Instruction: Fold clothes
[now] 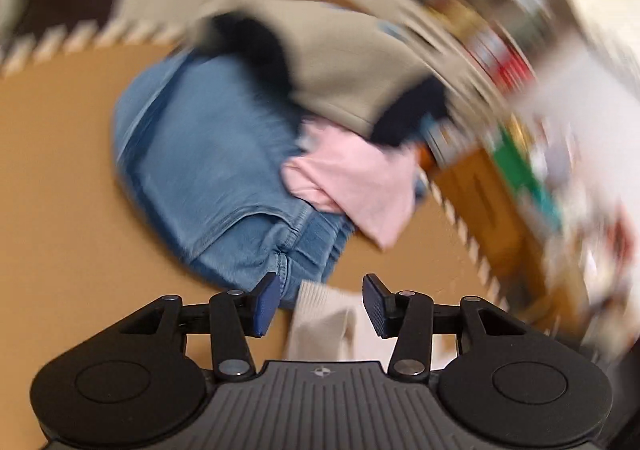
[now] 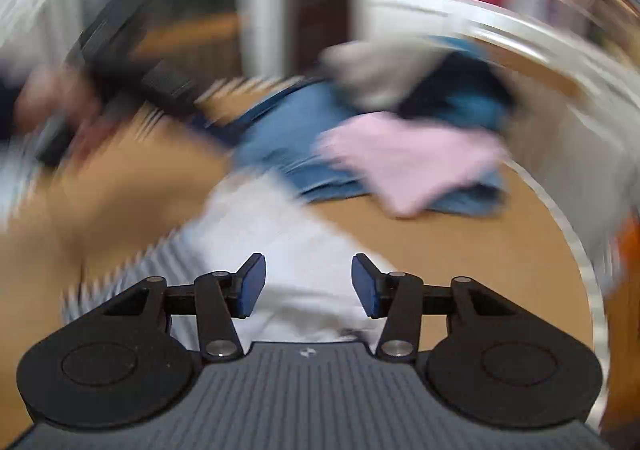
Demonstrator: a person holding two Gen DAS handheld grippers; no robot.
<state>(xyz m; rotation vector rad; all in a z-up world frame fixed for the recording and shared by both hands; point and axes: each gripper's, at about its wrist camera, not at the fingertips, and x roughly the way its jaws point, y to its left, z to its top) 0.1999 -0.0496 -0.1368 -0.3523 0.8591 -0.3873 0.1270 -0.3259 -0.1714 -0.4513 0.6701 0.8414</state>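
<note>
Both views are smeared with blur. In the middle of the left wrist view a heap of clothes lies on a tan floor mat point(image 1: 60, 170): folded blue jeans point(image 1: 208, 170) at the bottom, a pale pink garment point(image 1: 360, 186) draped over their right edge, a beige top point(image 1: 352, 82) behind with something dark under it. At the lower centre a cream ribbed garment point(image 1: 320, 318) lies just below the jeans. The left gripper point(image 1: 320, 310) has its blue pads spread above that cream cloth, pinching nothing. In the right wrist view the right gripper point(image 2: 308, 284) is likewise spread over a white garment point(image 2: 280, 234), pads apart from it.
</note>
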